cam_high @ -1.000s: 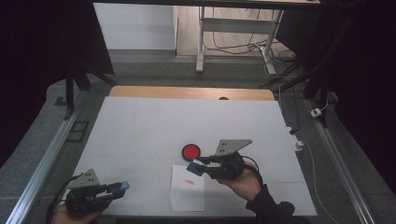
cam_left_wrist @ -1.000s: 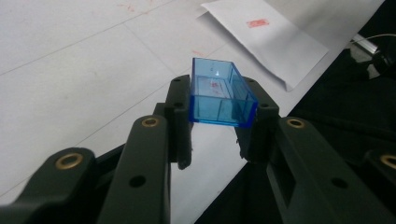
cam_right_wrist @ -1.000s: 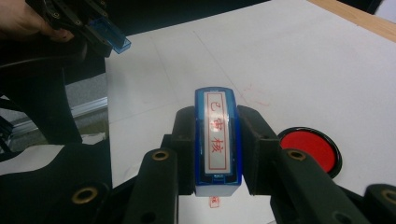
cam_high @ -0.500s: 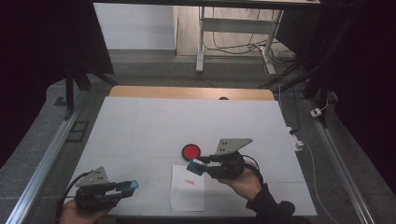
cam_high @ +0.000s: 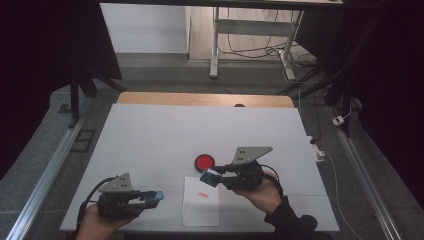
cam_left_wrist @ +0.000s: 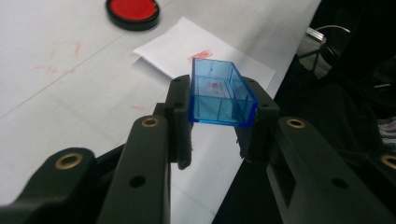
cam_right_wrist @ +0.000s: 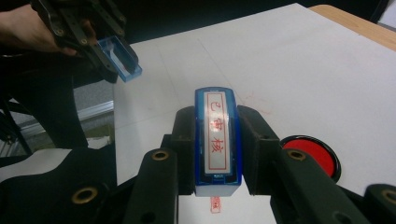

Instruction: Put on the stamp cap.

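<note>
We are clamping the blue stamp [cam_right_wrist: 217,140] in the right gripper [cam_high: 212,177] at frame centre; the left gripper [cam_left_wrist: 219,121], lower left, is pinching its clear blue cap [cam_left_wrist: 220,93].

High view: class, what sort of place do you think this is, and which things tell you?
Probably a lab or test workspace, not an office. A white table stands between metal rails, with loose cables on the floor beyond, and a red ink pad and stamped paper laid out for a trial.

Red characters "已审核" stand on the blue stamp's [cam_right_wrist: 217,135] label.
</note>
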`<state>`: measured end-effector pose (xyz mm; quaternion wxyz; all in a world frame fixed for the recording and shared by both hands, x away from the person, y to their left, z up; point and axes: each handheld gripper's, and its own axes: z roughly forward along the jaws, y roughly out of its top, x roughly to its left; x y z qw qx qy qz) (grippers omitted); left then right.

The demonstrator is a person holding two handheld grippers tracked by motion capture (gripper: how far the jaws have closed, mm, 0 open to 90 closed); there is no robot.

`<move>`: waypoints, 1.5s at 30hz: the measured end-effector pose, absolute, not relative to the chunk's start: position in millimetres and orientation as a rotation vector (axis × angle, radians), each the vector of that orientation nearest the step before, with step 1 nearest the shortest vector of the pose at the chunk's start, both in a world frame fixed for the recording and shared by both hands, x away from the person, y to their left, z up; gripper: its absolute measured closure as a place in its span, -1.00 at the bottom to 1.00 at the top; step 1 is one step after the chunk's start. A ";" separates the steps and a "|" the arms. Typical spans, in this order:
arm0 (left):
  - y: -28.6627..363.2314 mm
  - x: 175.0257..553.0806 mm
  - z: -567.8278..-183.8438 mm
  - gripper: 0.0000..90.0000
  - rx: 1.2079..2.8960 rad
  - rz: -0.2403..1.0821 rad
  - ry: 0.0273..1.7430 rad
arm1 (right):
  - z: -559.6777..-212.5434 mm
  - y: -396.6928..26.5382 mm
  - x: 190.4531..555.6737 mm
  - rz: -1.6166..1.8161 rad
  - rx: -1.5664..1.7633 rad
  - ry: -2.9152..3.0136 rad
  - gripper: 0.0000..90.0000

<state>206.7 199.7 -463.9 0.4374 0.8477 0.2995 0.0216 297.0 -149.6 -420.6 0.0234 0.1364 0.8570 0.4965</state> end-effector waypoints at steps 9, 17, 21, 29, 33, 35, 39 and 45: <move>180.2 222.6 -463.2 0.51 2.135 0.024 0.641 | -415.7 -151.8 297.0 1.567 0.400 2.636 0.55; 164.0 239.5 -463.3 0.51 2.135 -0.019 0.557 | -412.3 -151.3 295.4 1.571 0.380 2.632 0.55; 155.2 247.6 -463.2 0.51 2.129 -0.047 0.511 | -410.4 -150.9 294.2 1.588 0.362 2.623 0.55; 137.3 263.4 -463.6 0.51 2.128 -0.069 0.441 | -406.8 -150.6 292.7 1.594 0.342 2.622 0.55; 129.2 270.9 -466.5 0.51 2.135 -0.089 0.379 | -406.3 -150.4 292.4 1.597 0.333 2.622 0.55; 125.7 274.1 -468.6 0.51 2.142 -0.095 0.353 | -406.3 -150.4 292.4 1.600 0.328 2.627 0.55; 121.0 280.0 -472.0 0.51 2.133 -0.114 0.299 | -406.3 -150.0 291.9 1.611 0.319 2.631 0.56; 113.5 286.1 -473.8 0.52 2.114 -0.136 0.242 | -407.5 -147.2 290.4 1.637 0.290 2.650 0.56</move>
